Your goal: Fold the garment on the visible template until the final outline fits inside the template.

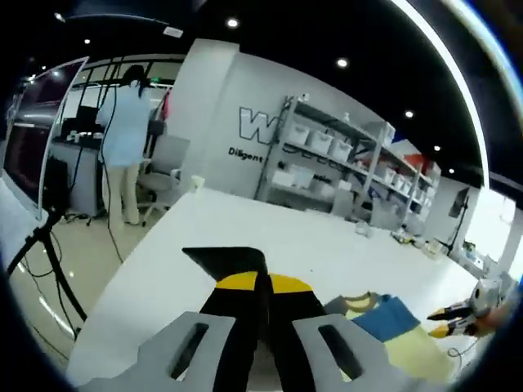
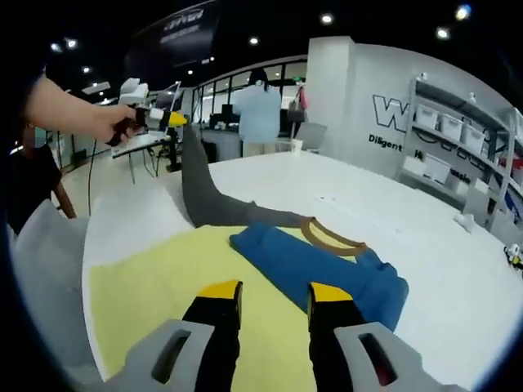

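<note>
A garment lies on the white table (image 2: pixel 425 245): a blue part (image 2: pixel 319 265) with a brown collar (image 2: pixel 331 237) and a dark grey sleeve (image 2: pixel 200 192). It rests on a pale yellow template sheet (image 2: pixel 155 278). The sleeve is pulled up to my left gripper (image 2: pixel 167 120), held by a hand at the upper left and shut on its end. In the left gripper view, the jaws of the left gripper (image 1: pixel 261 284) pinch that grey cloth (image 1: pixel 225 261). The garment (image 1: pixel 384 314) lies low right, beside my right gripper (image 1: pixel 453 314). My right gripper (image 2: pixel 274 294) hovers open over the sheet.
A person (image 2: pixel 260 114) stands by desks beyond the table's far end. Metal shelves with white bins (image 1: pixel 335 151) line the wall. A tripod (image 1: pixel 45 245) stands on the floor left of the table. Small items (image 2: pixel 513 255) sit at the table's right edge.
</note>
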Tool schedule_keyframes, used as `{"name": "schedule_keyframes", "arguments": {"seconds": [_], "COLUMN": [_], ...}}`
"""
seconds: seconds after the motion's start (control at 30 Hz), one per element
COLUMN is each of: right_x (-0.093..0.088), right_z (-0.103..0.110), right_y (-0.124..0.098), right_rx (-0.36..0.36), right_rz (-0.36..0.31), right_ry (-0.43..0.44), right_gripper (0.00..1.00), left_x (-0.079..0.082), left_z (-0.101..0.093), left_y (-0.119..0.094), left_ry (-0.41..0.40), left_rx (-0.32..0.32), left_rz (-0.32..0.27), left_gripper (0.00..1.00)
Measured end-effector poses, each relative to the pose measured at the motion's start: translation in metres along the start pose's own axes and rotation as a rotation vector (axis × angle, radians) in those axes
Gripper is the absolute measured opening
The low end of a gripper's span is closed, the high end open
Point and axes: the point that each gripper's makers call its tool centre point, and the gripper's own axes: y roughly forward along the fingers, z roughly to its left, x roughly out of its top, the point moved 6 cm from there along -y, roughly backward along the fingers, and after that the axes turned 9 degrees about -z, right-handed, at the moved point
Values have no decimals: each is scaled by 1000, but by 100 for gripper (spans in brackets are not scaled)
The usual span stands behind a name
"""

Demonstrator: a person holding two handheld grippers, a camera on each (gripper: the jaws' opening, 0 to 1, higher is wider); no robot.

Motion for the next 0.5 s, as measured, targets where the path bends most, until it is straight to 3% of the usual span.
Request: {"name": "schedule_keyframes", "arguments": {"seconds": [0.3,0.5], "right_x": [-7,-15], "right_z": [-7,-11], "right_y": [-12,-22], "right_rx": [-18,-32], "right_rz": [0,2], "right_ry": [36,56], "right_gripper": [41,47], "left_x": [17,19], "left_z": [-53,-84], "left_y": [28,43], "left_ry": [36,51], "left_rx": [-142,-232], "left_rz": [-17,-14], "left_gripper": [1,1]}}
